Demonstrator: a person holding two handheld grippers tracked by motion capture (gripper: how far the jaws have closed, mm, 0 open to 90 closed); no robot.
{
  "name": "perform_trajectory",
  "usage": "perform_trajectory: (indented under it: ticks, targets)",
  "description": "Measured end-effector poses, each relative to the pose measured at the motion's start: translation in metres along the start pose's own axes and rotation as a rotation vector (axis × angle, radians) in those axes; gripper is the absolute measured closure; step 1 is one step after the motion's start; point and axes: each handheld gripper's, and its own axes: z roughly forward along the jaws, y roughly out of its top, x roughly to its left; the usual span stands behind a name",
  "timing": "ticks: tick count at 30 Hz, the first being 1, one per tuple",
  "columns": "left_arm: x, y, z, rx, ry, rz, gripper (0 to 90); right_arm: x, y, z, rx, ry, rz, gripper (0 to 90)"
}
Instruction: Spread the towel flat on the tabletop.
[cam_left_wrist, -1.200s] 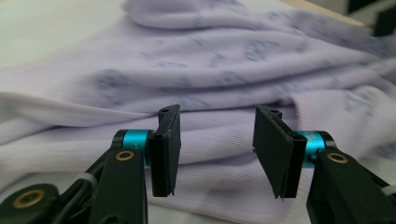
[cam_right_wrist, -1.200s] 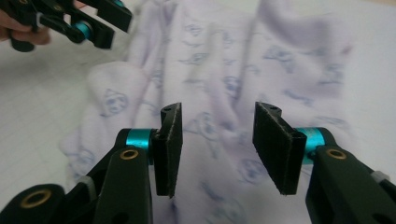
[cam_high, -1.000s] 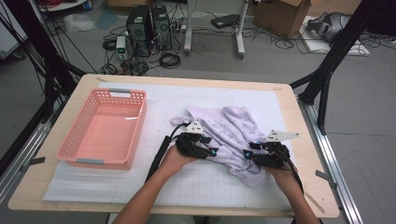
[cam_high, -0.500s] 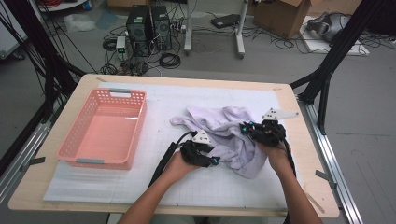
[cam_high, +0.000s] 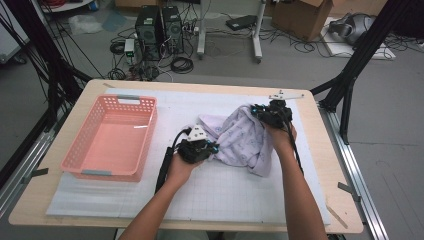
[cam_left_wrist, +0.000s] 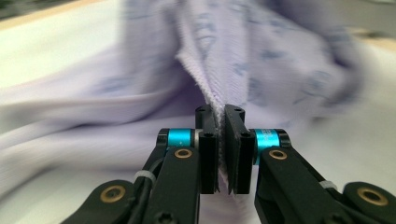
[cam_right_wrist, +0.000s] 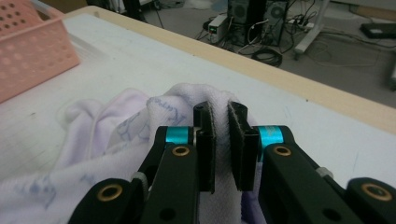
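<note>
Your left gripper (cam_high: 207, 148) is pressed together on a ribbed hem of the pale lilac printed cotton garment (cam_high: 242, 141); in the left gripper view the jaws of that gripper (cam_left_wrist: 221, 122) stand nearly touching, with the thin edge of cloth running up between them and away in a ridge. Your right gripper (cam_high: 260, 111) sits at the far side of the garment, and in the right gripper view its jaws (cam_right_wrist: 220, 116) are clamped on a rounded fold of the same cloth, a narrow strip of fabric showing in the gap. The garment is stretched and bunched between your two tools, draping down onto the white gridded table mat (cam_high: 235, 190) just in front of your right hand (cam_high: 281, 137).

To the left of your left gripper, well apart from it, stands the pink perforated plastic basket (cam_high: 85, 160), with bare mat between. Beyond your right gripper a strip of mat leads to the far wooden table edge (cam_high: 200, 83), which lies near it. On your right tool's outer side the mat's border and the table's right edge (cam_high: 336, 165) are close. Toward you, both forearms cross open mat.
</note>
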Motion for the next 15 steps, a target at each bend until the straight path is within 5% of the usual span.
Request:
perform_trajectory:
  ticks: [3,9,13,15]
  targets:
    - [0.012,-0.002,0.001,-0.024,0.081,-0.036,84.8,0.004,0.005,0.011,0.002,-0.026,-0.022,82.4]
    - [0.028,0.001,0.005,-0.042,0.116,-0.114,81.9,0.007,0.005,0.017,-0.007,-0.076,-0.044,78.7]
    - [0.030,-0.003,0.000,-0.021,0.082,-0.152,54.3,0.010,0.006,0.000,-0.037,-0.064,-0.048,65.5]
    - [0.028,-0.007,-0.004,-0.016,0.071,-0.145,49.6,0.012,0.004,-0.016,-0.056,-0.052,-0.065,65.4]
